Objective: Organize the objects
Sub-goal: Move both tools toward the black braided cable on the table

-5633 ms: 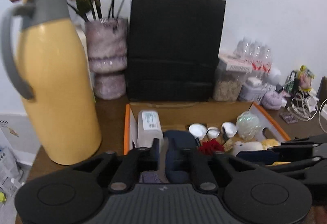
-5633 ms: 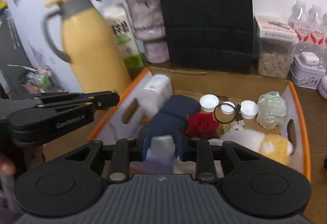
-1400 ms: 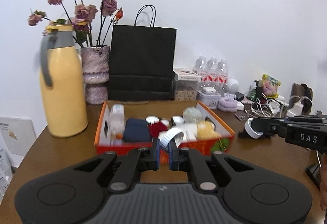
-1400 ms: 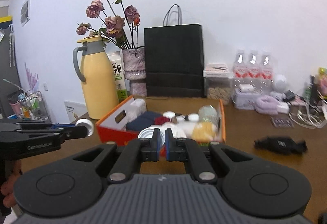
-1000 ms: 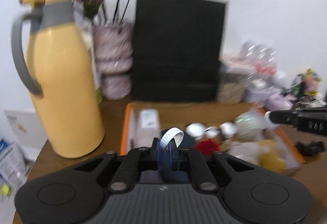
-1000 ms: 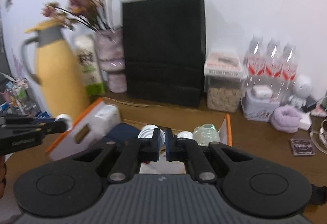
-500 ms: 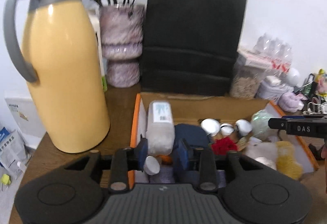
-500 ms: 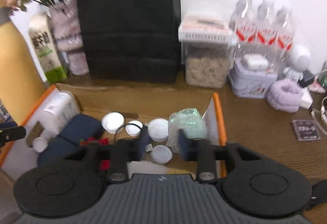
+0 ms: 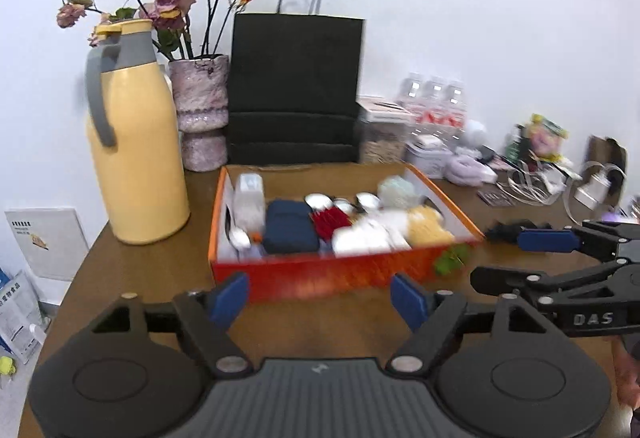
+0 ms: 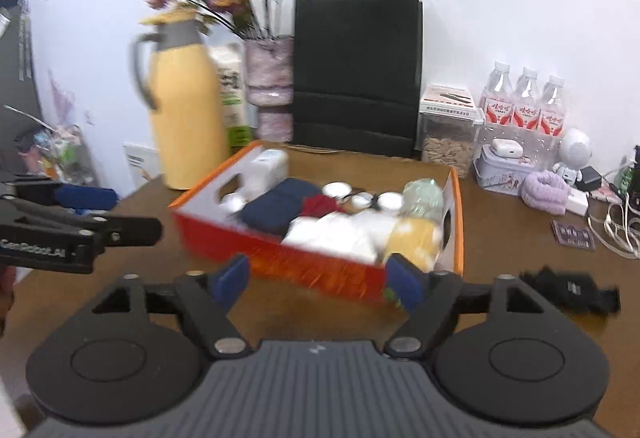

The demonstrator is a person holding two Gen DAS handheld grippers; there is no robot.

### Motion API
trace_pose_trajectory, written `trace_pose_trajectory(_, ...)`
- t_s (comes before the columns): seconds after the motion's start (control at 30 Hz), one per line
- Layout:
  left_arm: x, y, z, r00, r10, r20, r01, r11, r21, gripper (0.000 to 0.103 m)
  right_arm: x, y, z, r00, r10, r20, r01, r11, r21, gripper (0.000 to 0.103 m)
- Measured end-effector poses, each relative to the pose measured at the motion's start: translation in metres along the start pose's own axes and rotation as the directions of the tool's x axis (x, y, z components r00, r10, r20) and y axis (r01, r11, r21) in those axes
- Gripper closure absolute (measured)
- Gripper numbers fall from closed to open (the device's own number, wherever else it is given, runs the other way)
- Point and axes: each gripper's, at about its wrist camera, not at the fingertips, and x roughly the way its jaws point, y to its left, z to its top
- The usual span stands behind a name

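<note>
The orange box (image 9: 320,274) sits mid-table. It holds a navy pouch (image 9: 288,226), a red rose (image 9: 332,222), white and yellow plush, a white bottle (image 9: 249,194) and several white caps (image 9: 318,200). My left gripper (image 9: 318,298) hovers just in front of the box's near wall, jaws opening wide, nothing between them. In the right wrist view my right gripper (image 10: 318,284) hangs before the box's (image 10: 280,258) near corner, jaws also opening and empty. Each gripper shows in the other's view, the right (image 9: 500,258) and the left (image 10: 132,214). Caps (image 10: 390,201) lie inside.
A yellow thermos jug (image 9: 132,150), a vase of dried flowers (image 9: 200,114) and a black paper bag (image 9: 296,94) stand behind the box. Water bottles (image 10: 524,106), a tin, a purple scrunchie (image 10: 546,192) and cables crowd the right. A black clip (image 10: 568,290) lies right of the box.
Both grippers let go of their white caps over the box, then drew back toward the table's front with jaws spreading wide. The caps now lie inside the box.
</note>
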Motion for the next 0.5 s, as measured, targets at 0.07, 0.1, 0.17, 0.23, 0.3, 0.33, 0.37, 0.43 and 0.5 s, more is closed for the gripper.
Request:
trace_pose_trajectory(0.07,-0.026,-0.008,-0.019,1.0,0.007,0.014,-0.007,1.0,0.016,0.019,-0.029,0.008,-0.019,1.0,-0.001,0.014,0.001,1.0,0.008,0.015)
trace_pose_trajectory(0.1,-0.041,-0.012,-0.029,1.0,0.01,0.024,-0.01,1.0,0.02,0.019,-0.044,0.013,-0.03,1.0,-0.006,0.021,0.006,1.0,0.003,0.011)
trace_pose_trajectory(0.17,-0.064,-0.017,-0.048,1.0,-0.001,0.032,0.0,1.0,0.021,0.017,-0.068,0.021,-0.05,1.0,-0.012,0.029,0.012,1.0,-0.006,0.003)
trace_pose_trajectory(0.23,-0.08,-0.021,-0.065,0.999,-0.03,0.018,0.029,0.999,0.022,0.016,-0.089,0.028,-0.07,0.999,-0.033,0.023,0.033,0.999,-0.004,0.003)
trace_pose_trajectory(0.3,-0.091,-0.024,-0.079,0.999,-0.033,0.002,0.033,0.999,0.023,0.016,-0.102,0.034,-0.085,0.998,-0.056,0.006,0.056,0.998,0.004,0.003)
trace_pose_trajectory(0.33,-0.094,-0.026,-0.084,0.999,-0.034,-0.004,0.034,0.999,0.027,0.016,-0.108,0.036,-0.092,0.998,-0.063,-0.003,0.063,0.998,0.003,0.003)
trace_pose_trajectory(0.37,-0.095,-0.027,-0.089,0.999,-0.038,-0.009,0.038,0.999,0.031,0.016,-0.112,0.039,-0.098,0.998,-0.067,-0.011,0.067,0.998,0.0,0.003)
trace_pose_trajectory(0.43,-0.095,-0.031,-0.095,0.998,-0.052,-0.023,0.053,0.998,0.043,0.016,-0.115,0.041,-0.107,0.997,-0.074,-0.032,0.074,0.997,-0.007,0.003)
trace_pose_trajectory(0.5,-0.09,-0.034,-0.101,0.997,-0.067,-0.035,0.068,0.997,0.043,0.016,-0.112,0.039,-0.111,0.995,-0.086,-0.043,0.086,0.996,0.0,0.003)
